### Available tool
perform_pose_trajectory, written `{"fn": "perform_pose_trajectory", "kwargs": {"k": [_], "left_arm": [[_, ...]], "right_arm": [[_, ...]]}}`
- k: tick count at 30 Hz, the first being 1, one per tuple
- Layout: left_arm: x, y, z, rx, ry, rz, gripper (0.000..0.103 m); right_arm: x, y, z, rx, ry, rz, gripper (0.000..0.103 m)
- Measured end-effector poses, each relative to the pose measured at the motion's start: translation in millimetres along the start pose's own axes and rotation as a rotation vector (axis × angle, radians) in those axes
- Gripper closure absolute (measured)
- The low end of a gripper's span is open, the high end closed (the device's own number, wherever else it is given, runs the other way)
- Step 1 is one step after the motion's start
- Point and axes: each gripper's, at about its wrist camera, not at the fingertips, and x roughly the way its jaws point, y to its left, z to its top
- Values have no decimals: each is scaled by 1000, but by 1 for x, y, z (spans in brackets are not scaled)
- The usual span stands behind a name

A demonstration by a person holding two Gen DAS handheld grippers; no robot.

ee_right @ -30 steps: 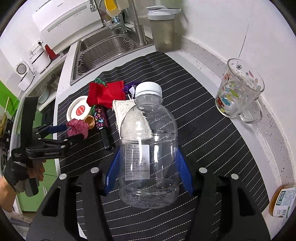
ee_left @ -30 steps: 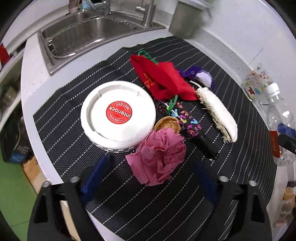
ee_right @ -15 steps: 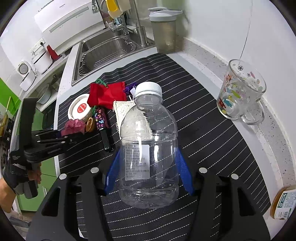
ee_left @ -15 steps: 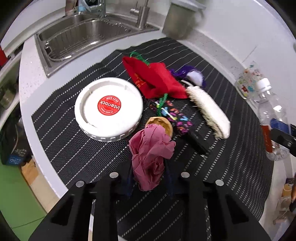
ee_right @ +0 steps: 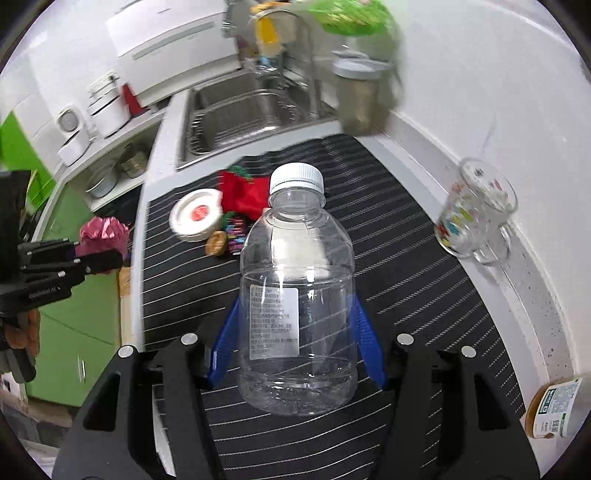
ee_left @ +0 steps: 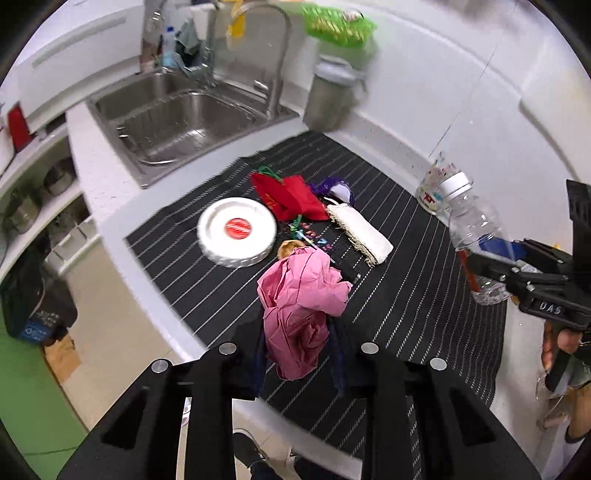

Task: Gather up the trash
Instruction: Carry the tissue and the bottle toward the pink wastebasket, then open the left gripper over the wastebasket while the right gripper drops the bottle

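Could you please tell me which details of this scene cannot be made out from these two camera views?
- Left gripper pads, left wrist view: covered by the pink crumpled paper.
- Label print on the clear bottle, right wrist view: too small.
- Green basket contents, right wrist view: blurred.
- Jar, right wrist view: cut off by the edge.

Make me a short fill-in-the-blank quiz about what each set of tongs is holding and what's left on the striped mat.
1. The left tongs are shut on a crumpled wad of paper coloured ____.
2. The right tongs grip a clear plastic bottle whose cap is ____.
3. The round white lid on the striped mat has a ____ sticker at its centre.

Missing words: pink; white; red
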Motion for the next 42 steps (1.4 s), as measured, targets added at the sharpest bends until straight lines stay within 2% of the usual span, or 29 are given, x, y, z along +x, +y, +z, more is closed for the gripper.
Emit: {"fn": "perform_pose_trajectory", "kwargs": {"k": [4,10,18,21,26,29,36,39,41,42], "left_arm": [[-39,17,-22,-40,-46,43,75],[-90,67,-66,-127,-81,130,75],[-129,154,-133,-244,-83,210,75],[-125,189,-152,-283,-71,217,75],[-82,240,-180,-308,-45,222,75],[-33,275,-206,-330,-25,212,75],[86,338,-267,-380,25,174,75],[122,356,-285,-390,35,166,75],[140,363,-293,-397,36,165,69],[149,368,-297,-401,36,173,52]], "right_arm": [[-8,49,-3,-92,-16,67,45],[-2,132,-3,-197,-18,191,45],[41,265,-17,-312,41,309,45],[70,309,-25,-336,77,333,45],[143,350,-47,-363,133,332,45],[192,359,-65,-365,161,318,45],[307,359,-118,-359,212,276,45],[348,358,-139,-360,236,267,45],[369,356,-149,-361,252,263,45],[377,355,-153,-361,259,261,45]]}}
